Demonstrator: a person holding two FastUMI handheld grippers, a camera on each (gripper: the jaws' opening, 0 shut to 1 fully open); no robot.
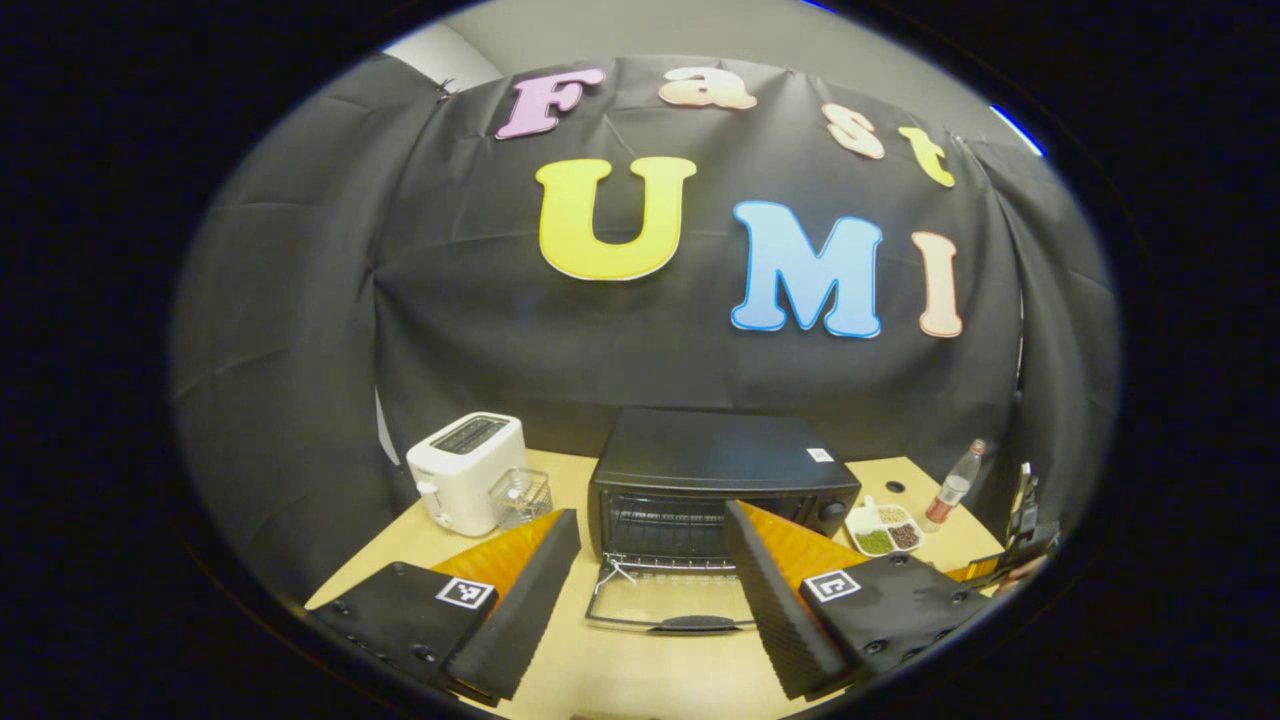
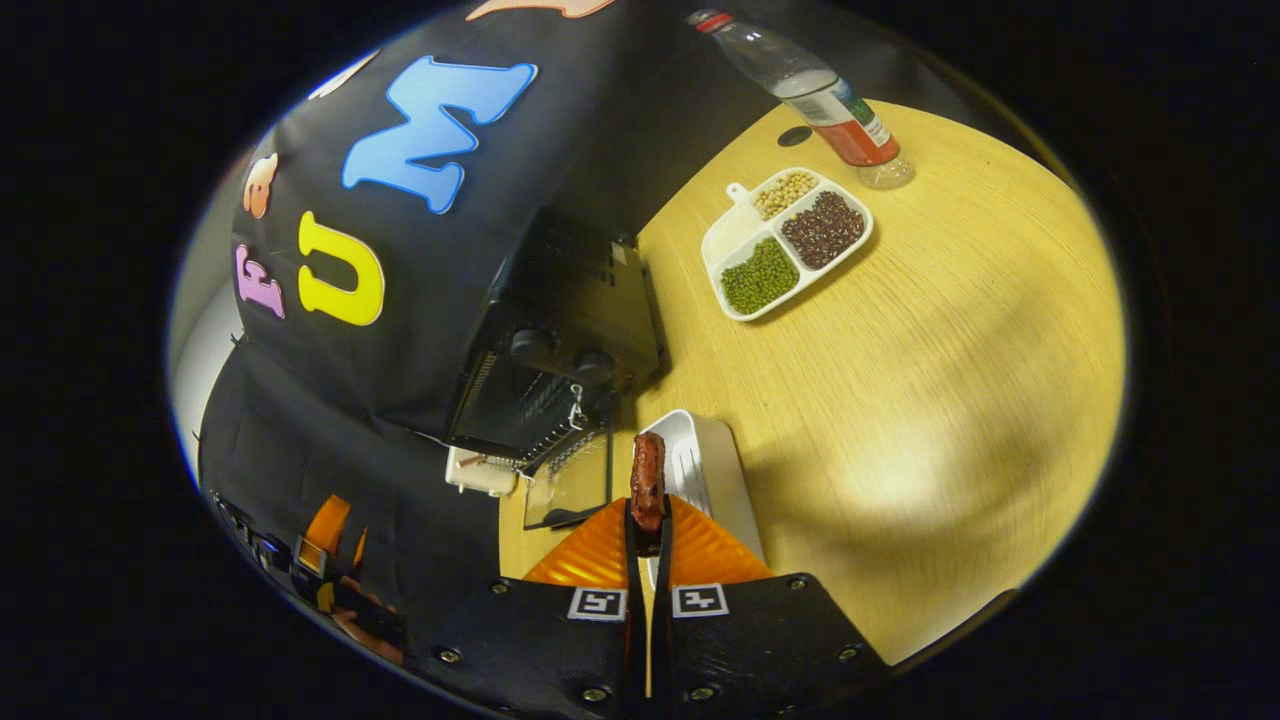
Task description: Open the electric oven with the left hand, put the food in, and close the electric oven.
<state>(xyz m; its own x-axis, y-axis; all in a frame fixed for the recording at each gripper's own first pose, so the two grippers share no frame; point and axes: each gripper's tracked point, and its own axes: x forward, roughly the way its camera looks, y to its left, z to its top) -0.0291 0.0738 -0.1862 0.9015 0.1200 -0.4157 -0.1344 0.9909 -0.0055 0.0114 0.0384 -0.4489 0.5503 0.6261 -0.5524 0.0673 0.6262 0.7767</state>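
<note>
Two risks worth noting at this stage. First: food (image 2: 648, 480), a thin reddish-brown strip, standing proud of the right gripper (image 2: 648, 530) tips with little of it pinched low between the fingers (image 2: 600, 545); likely to pivot or slip out if swung fast toward the electric oven (image 1: 722, 482). Second: oven door (image 1: 672, 600) lying flat and open on the tabletop (image 2: 950, 380), handle (image 1: 700, 624) toward the near edge; possible knock from either gripper on the way in, or snagging of the strip on the wire rack (image 1: 668, 520) if entered too low.

Right fingers clenched on the food, gap nearly nil. Left gripper (image 1: 650, 600) spread wide and empty, hovering just in front of the open door, one finger to each side of it in the left gripper view.

Food sitting directly at the right fingertips, above a white tray (image 2: 705, 470), with the oven's mouth off to the left and ahead in the right gripper view. Oven cavity looking empty, though dark. Also on the tabletop: toaster (image 1: 468, 470), glass cup (image 1: 521, 497), divided bean dish (image 2: 785, 240), bottle (image 2: 820, 95).
</note>
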